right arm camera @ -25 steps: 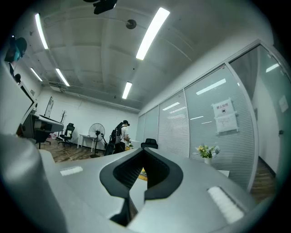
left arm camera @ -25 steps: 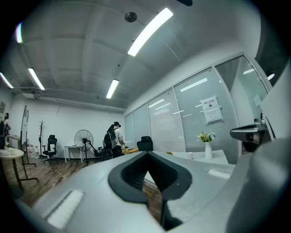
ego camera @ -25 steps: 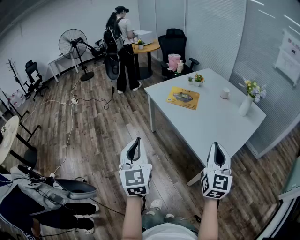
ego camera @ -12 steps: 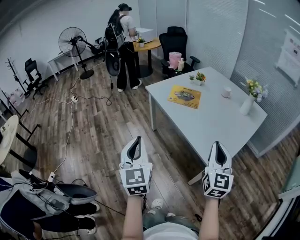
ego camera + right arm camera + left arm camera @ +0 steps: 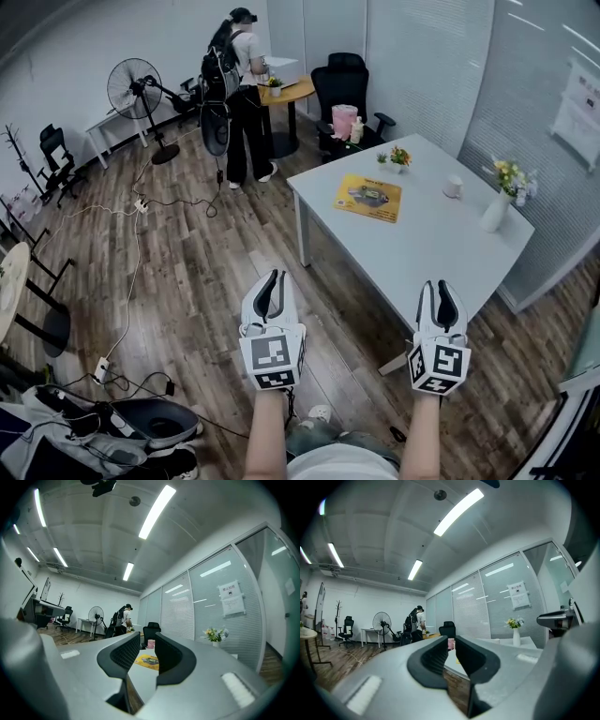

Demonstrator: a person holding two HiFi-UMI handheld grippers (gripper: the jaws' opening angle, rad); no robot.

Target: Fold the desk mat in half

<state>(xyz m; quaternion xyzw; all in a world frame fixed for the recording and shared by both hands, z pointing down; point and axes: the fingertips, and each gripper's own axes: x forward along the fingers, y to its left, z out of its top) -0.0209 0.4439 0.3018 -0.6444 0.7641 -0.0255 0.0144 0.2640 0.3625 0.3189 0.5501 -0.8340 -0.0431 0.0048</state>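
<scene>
Desk mat: yellow, lying flat and unfolded on the white table, close to its far-left edge and near the small potted plant at the far corner. Your left gripper hangs over the wooden floor, short of the table, jaws a narrow slit apart and empty. Your right gripper, by the table's near corner, has just been opening its jaws; nothing lies between them. Both grippers are well apart from the mat.
</scene>
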